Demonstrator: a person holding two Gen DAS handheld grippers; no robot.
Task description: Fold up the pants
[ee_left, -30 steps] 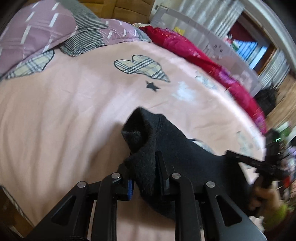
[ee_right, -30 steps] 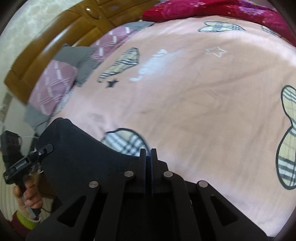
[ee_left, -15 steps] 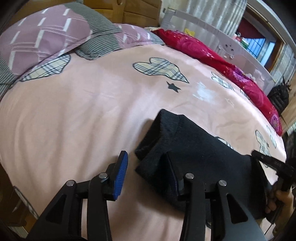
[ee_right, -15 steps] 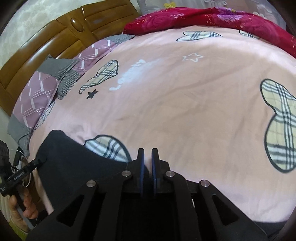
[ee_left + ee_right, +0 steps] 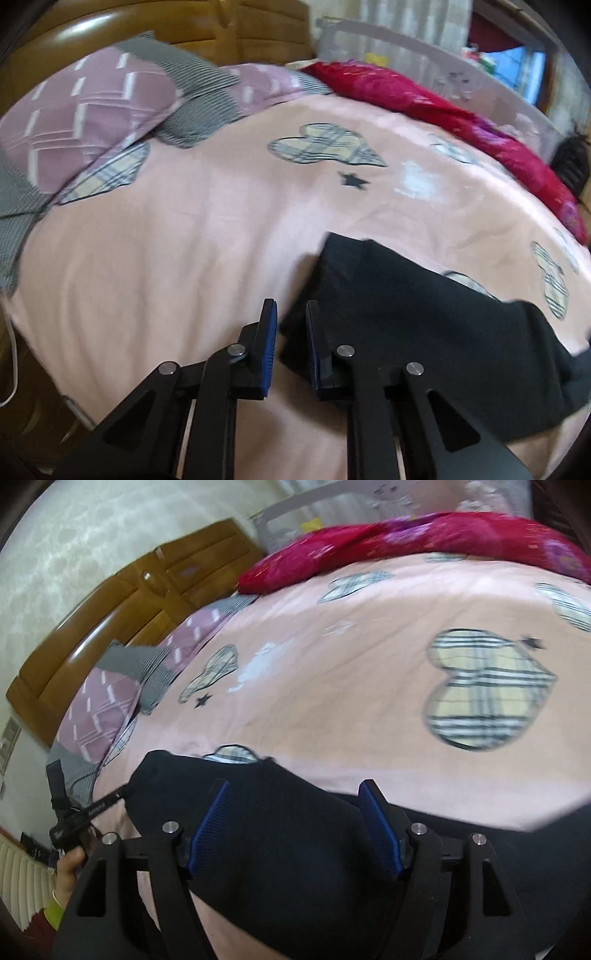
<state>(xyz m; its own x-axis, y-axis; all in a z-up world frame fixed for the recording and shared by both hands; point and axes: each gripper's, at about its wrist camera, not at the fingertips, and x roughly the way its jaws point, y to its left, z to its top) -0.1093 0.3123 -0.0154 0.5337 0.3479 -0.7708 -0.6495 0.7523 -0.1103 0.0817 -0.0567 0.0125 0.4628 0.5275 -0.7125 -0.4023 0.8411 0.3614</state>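
Note:
Black pants (image 5: 406, 317) lie flat on the pink bed sheet (image 5: 184, 258), near its front edge. In the left wrist view my left gripper (image 5: 290, 336) hovers at the pants' left edge with a narrow gap between its blue pads (image 5: 269, 343); nothing is held between them. In the right wrist view the pants (image 5: 280, 834) lie under my right gripper (image 5: 295, 830), which is wide open with its blue pads (image 5: 207, 823) spread above the cloth. The left gripper also shows in the right wrist view (image 5: 107, 805), at the pants' left end.
Purple and grey pillows (image 5: 92, 122) lie against the wooden headboard (image 5: 110, 627). A red quilt (image 5: 461, 129) is bunched along the bed's far side by a white guard rail (image 5: 424, 74). The sheet has plaid heart prints (image 5: 487, 686).
Both grippers have let go of the pants. The raised left end now lies flat on the sheet. The right gripper went from shut to wide open; the left opened, then narrowed.

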